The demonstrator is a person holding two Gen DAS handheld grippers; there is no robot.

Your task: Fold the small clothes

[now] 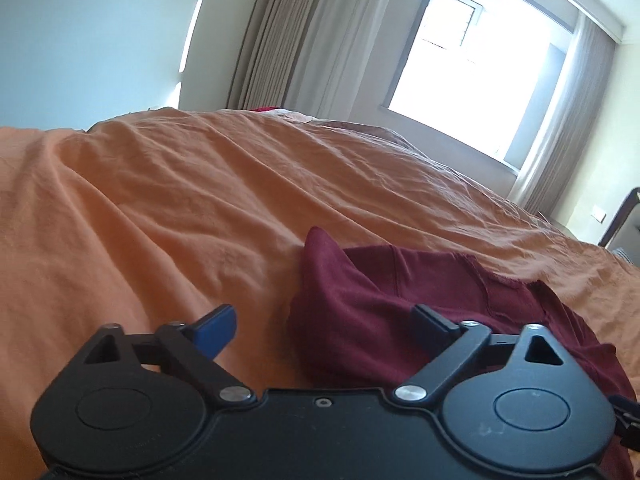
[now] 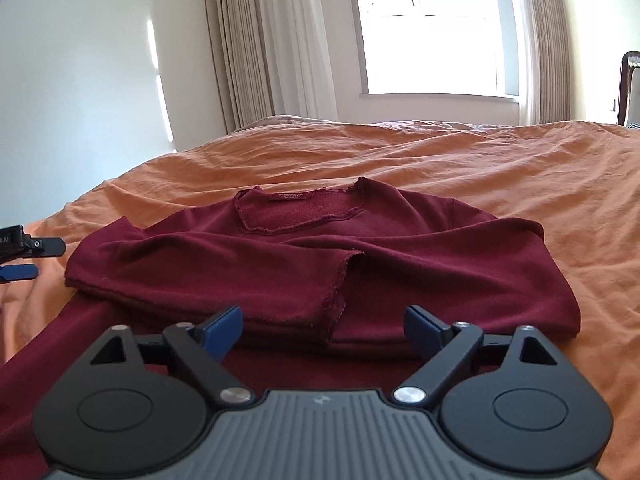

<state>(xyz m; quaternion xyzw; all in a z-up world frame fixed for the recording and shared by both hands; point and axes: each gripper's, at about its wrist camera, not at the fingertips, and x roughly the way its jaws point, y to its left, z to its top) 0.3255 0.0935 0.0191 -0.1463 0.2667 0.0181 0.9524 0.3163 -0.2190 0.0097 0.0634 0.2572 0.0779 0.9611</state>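
Maroon garment: a long-sleeved top [image 2: 280, 264] is laid flat on the bed, neckline toward the far edge, hem toward the near edge.
Sleeves: both are folded across the chest, the raw-edged cuff [image 2: 340, 288] of one lying over the other near the middle.
Neck label: a small tag [image 2: 291, 197] is seen inside the collar; its wording cannot be read.
Bed cover: an orange, creased sheet [image 2: 520, 168] is spread over the whole bed under the top.
Right claw: the right claw [image 2: 323, 330] is held with its jaws spread wide and nothing gripped; the blue pads [image 2: 222, 330] stand apart on either side.
Top relative to right claw: the folded sleeves lie just ahead of the pads, and the lower body of the top runs beneath the claw toward the near edge of the bed.
Left claw: the left claw [image 1: 326, 330] is also spread wide and empty, one pad over bare sheet, the other over maroon cloth.
Top relative to left claw: in the left wrist view the top [image 1: 380, 300] lies ahead and to the right, its folded shoulder edge raised in a peak [image 1: 318, 240].
Left claw from the right: its tips [image 2: 24, 258] are seen at the left border, just beside the top's left fold, apart from it.
Background: curtains [image 2: 256, 40] and a bright window [image 2: 432, 28] are seen beyond the far edge of the bed.
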